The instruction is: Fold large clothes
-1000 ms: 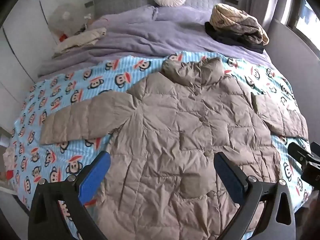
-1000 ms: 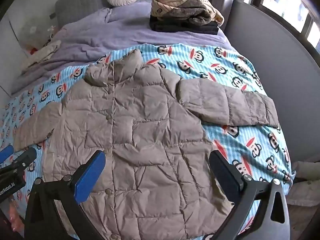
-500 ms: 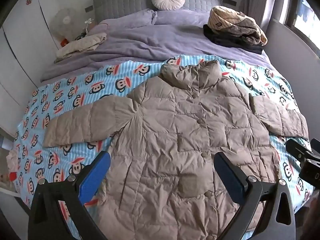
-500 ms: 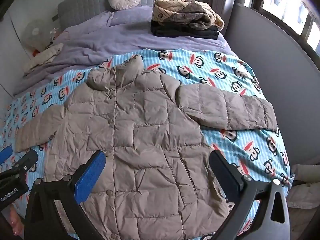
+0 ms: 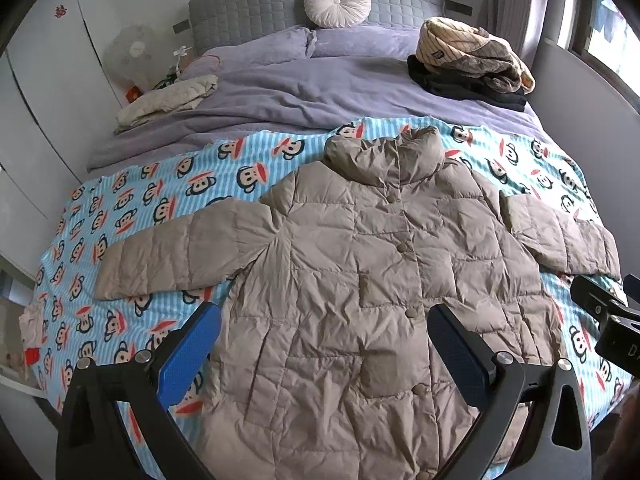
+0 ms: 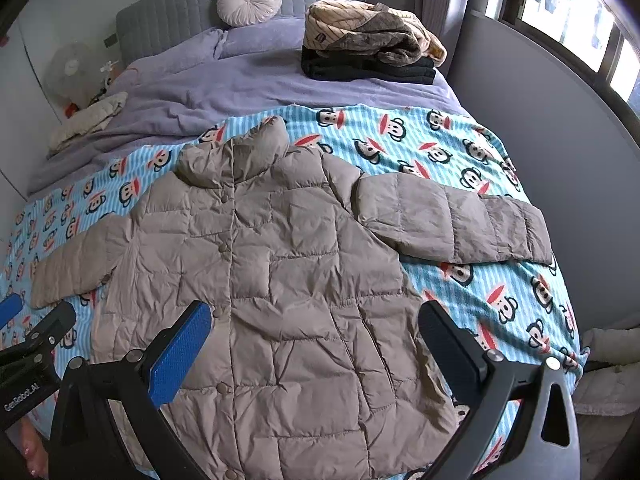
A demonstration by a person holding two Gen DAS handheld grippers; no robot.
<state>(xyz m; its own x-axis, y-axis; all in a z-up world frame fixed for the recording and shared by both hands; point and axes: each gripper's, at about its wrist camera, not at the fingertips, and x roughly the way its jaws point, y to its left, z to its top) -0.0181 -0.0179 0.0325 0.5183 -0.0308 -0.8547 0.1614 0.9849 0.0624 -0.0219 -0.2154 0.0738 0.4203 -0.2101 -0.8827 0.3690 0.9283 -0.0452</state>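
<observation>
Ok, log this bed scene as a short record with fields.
garment: taupe puffer coat, front up, buttoned, flat
sleeves: both spread sideways
surface: monkey-print blanket
folded pile: clothes stack near the headboard
left gripper: jaws open, above the lower coat, holding nothing
right gripper: jaws open, holding nothing
fold: not started

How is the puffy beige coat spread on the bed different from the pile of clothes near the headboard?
The puffy beige quilted coat lies flat, sleeves out, unfolded; the stacked clothes pile is folded. The coat rests on the blue monkey-print blanket; the pile sits on the lilac duvet. Both are on the bed.
</observation>
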